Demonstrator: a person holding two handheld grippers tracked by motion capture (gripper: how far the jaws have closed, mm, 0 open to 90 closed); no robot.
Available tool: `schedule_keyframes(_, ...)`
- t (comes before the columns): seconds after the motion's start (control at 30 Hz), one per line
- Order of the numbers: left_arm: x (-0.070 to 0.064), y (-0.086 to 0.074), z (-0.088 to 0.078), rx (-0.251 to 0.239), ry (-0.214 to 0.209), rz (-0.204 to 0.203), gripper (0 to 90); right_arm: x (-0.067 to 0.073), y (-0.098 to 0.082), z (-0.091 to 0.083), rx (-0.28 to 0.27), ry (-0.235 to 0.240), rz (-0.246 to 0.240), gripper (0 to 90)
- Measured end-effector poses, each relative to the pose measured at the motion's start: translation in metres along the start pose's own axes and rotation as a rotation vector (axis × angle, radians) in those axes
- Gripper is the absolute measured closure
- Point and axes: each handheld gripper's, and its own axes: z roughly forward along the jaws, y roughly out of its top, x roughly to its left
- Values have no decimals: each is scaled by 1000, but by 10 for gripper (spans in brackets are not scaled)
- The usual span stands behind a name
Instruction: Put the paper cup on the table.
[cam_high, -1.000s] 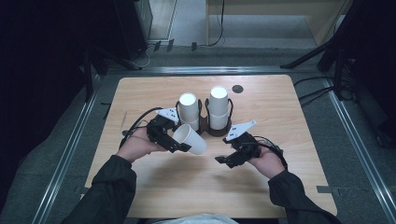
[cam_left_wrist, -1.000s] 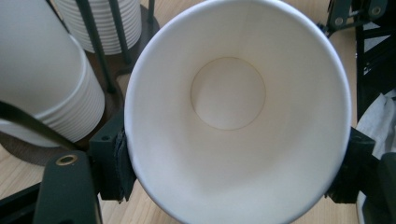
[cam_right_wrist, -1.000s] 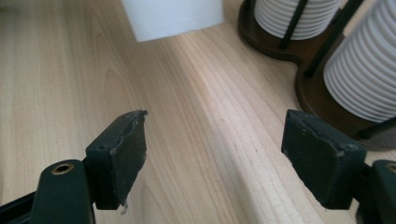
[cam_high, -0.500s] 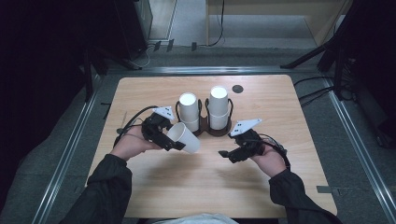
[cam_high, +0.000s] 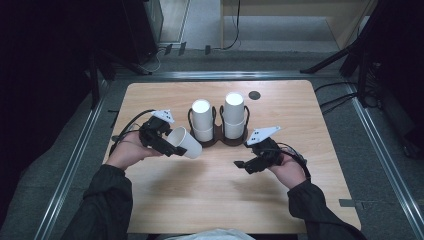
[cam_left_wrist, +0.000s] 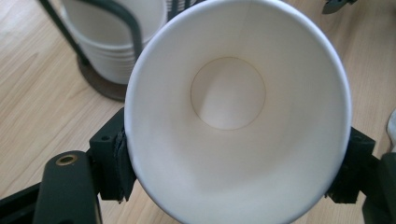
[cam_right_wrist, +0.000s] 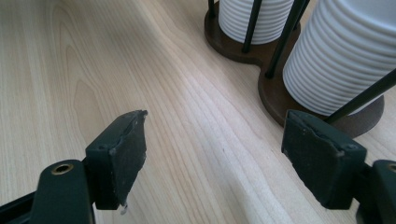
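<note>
My left gripper (cam_high: 169, 143) is shut on a white paper cup (cam_high: 188, 144), held on its side just left of the cup holder. In the left gripper view the cup (cam_left_wrist: 233, 93) turns its open mouth to the camera, with the black pads (cam_left_wrist: 116, 163) pressing its rim from both sides. Two stacks of white cups (cam_high: 202, 120) (cam_high: 234, 115) stand upside down in a dark wire holder (cam_high: 218, 141). My right gripper (cam_high: 245, 165) hovers open and empty, right of and nearer than the holder. Its view shows the nearer cup stack (cam_right_wrist: 336, 60) beyond the right pad (cam_right_wrist: 322, 158).
The wooden table (cam_high: 210, 200) has bare surface in front of both grippers. A small dark disc (cam_high: 254, 95) lies at the back right. Metal rails (cam_high: 75, 160) run along the table's sides, and cables lie on the floor behind.
My left gripper has carried the cup a little to the left, away from the holder. The right gripper has hardly moved.
</note>
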Motion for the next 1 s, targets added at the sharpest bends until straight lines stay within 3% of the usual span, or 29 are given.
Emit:
schedule_keyframes(0.2, 14, -12, -12, -22, 8, -48, 216, -1, 0, 2, 7, 13, 0, 220)
schedule_keyframes(0.6, 45, -37, -34, -8, 91, -155, 216, -1, 1, 5, 22, 18, -12, 220)
schedule_keyframes(0.63, 45, -37, -34, -8, 91, -155, 216, -1, 1, 5, 22, 15, -15, 220)
schedule_keyframes(0.67, 49, -40, -36, 5, 123, -156, 216, -1, 1, 5, 25, 20, -10, 220)
schedule_keyframes(1.0, 71, -52, -48, 20, 171, -203, 216, 2, -2, 6, 39, 27, -24, 219)
